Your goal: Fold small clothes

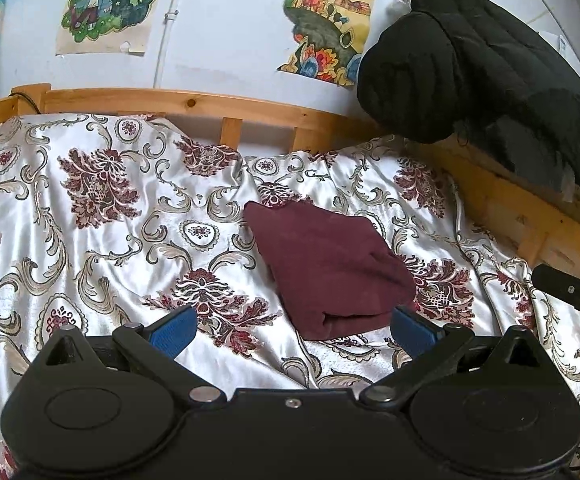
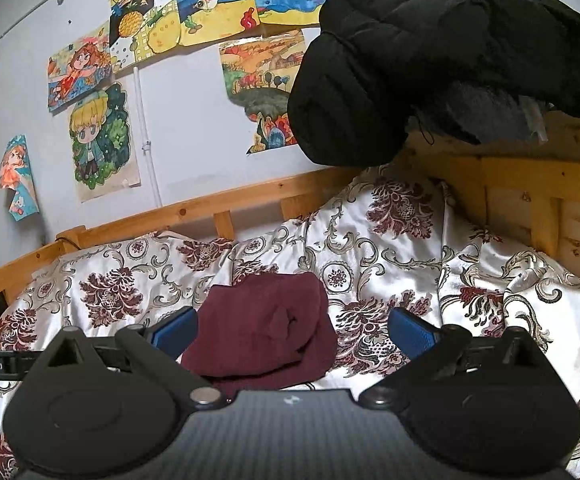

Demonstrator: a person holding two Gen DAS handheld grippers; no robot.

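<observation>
A folded maroon garment lies flat on the floral satin bedspread. In the left wrist view it sits just ahead of my left gripper, nearer its right fingertip; the blue pads stand wide apart with nothing between them. In the right wrist view the same maroon garment rests in front of my right gripper, close to its left pad. That gripper is open too and holds nothing. The near edge of the garment is hidden behind the gripper body.
A wooden bed rail runs along the back and the right side. A black padded jacket hangs over the right rail. Drawings are taped to the wall. The other gripper's black body shows at the right edge.
</observation>
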